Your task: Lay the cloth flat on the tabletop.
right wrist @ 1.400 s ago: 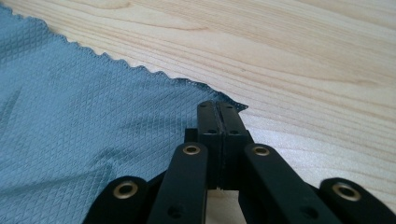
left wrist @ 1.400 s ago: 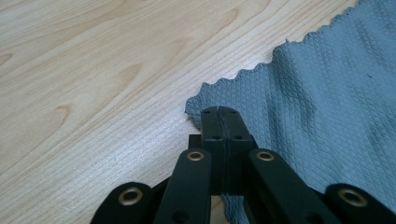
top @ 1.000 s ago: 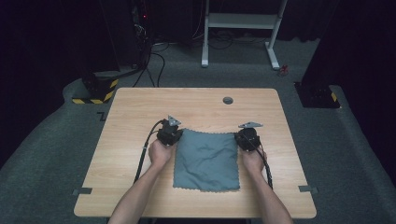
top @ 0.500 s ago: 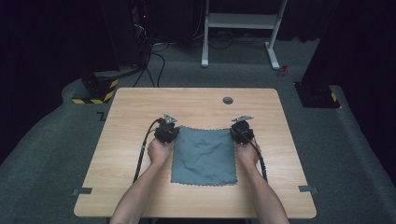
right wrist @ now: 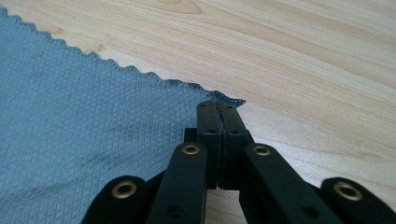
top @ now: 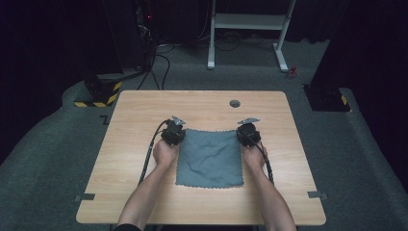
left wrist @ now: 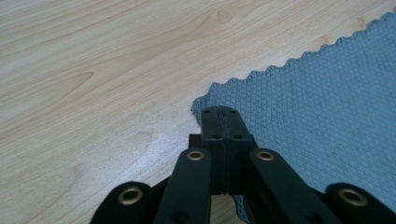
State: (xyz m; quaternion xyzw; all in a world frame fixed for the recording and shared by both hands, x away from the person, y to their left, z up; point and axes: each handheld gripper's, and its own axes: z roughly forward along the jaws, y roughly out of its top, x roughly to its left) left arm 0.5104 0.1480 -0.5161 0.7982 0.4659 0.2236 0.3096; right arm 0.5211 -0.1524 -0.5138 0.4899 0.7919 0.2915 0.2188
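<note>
A grey-blue cloth [top: 209,156] with scalloped edges lies spread on the wooden table [top: 139,110], slightly wrinkled in the middle. My left gripper [top: 173,133] sits at the cloth's far left corner, my right gripper [top: 248,132] at its far right corner. In the left gripper view the black jaws [left wrist: 219,112] are pressed together over the corner of the waffle-textured cloth [left wrist: 317,102]. In the right gripper view the jaws [right wrist: 217,107] are likewise closed on the cloth [right wrist: 93,116], whose corner tip pokes out just past them.
A small dark round disc [top: 235,103] sits in the tabletop near the far edge. Tape strips [top: 85,197] mark the near corners. A black cable [top: 149,154] trails from the left gripper. Beyond the table stand a white frame [top: 250,21] and dark equipment.
Both grippers have shifted a little toward the table's far side, the right one also leftward, and the cloth's far edge has moved with them.
</note>
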